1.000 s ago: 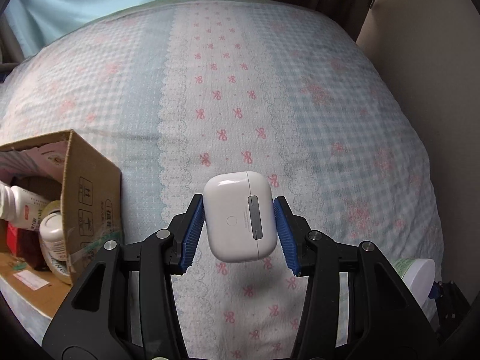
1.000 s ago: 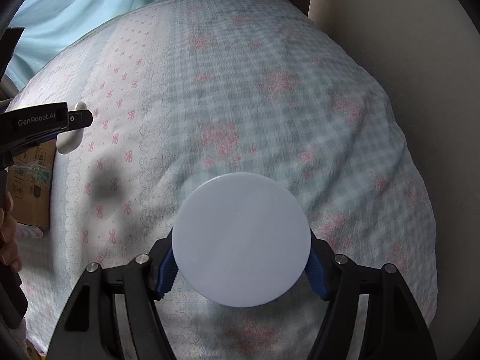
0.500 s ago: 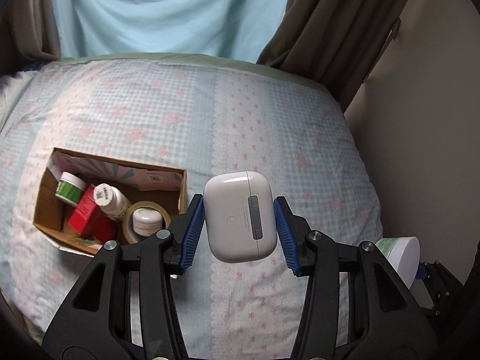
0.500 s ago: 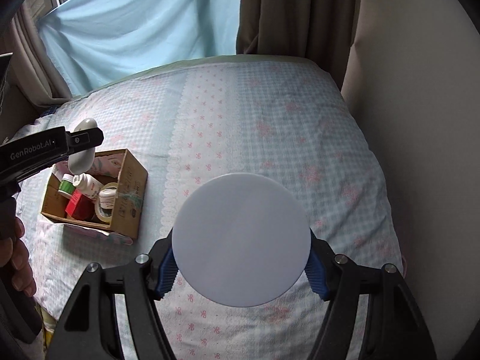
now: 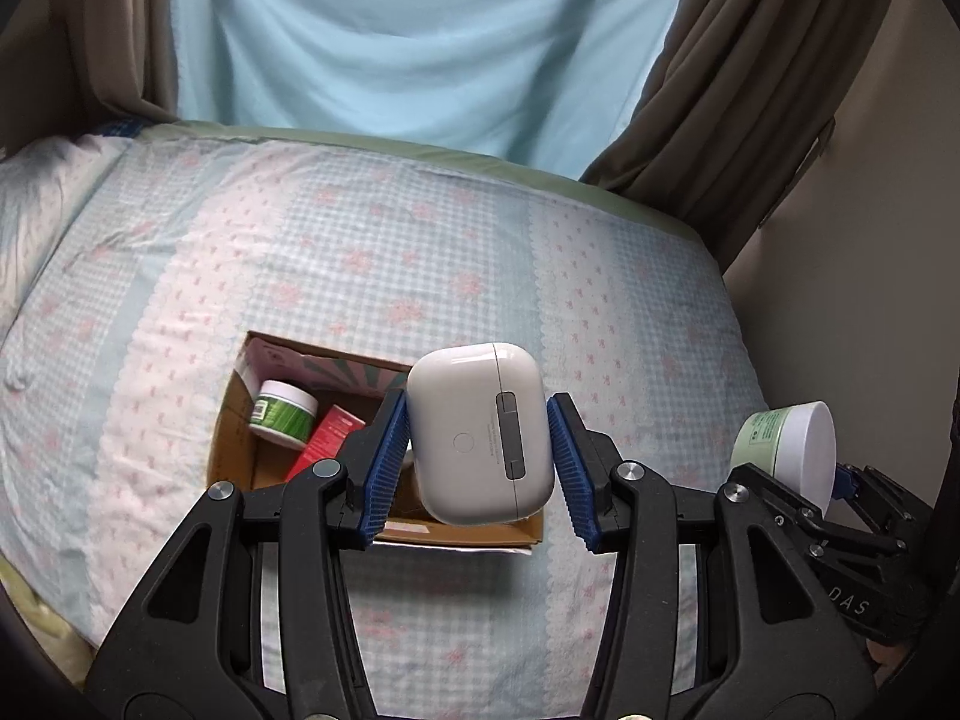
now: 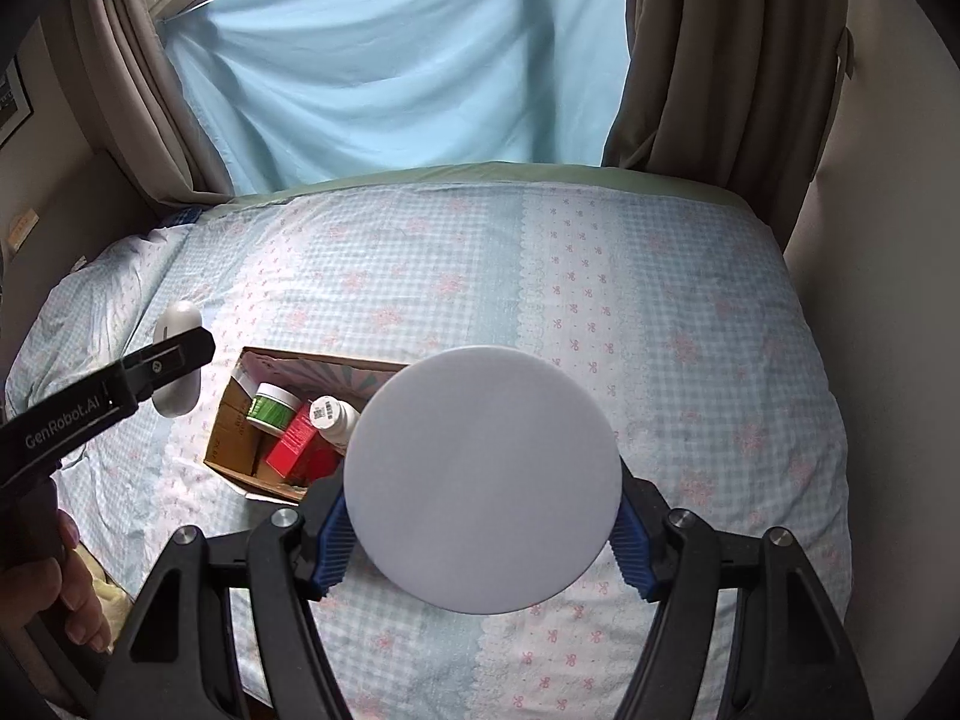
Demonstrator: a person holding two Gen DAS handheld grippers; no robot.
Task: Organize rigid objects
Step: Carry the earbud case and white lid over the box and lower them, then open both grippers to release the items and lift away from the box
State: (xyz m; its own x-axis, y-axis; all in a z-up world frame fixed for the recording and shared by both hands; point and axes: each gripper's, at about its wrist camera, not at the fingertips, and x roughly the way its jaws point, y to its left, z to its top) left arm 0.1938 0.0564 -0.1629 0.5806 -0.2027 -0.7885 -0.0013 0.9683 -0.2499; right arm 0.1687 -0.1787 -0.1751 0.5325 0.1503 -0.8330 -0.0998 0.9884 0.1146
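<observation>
My left gripper is shut on a white earbud case and holds it in the air above the cardboard box on the bed. The case also shows in the right wrist view. My right gripper is shut on a round jar whose white lid faces the camera. From the left wrist view the jar is pale green with a white lid, held at the right. The box holds a green-labelled jar, a red packet and a white bottle.
The bed carries a blue checked cover with pink bows. Brown curtains and a light blue sheet hang behind it. A wall runs along the bed's right side. A pillow lies at the far left.
Both grippers have risen and pulled back from the bed, each still holding its object. The box has come further into view and now lies under the earbud case.
</observation>
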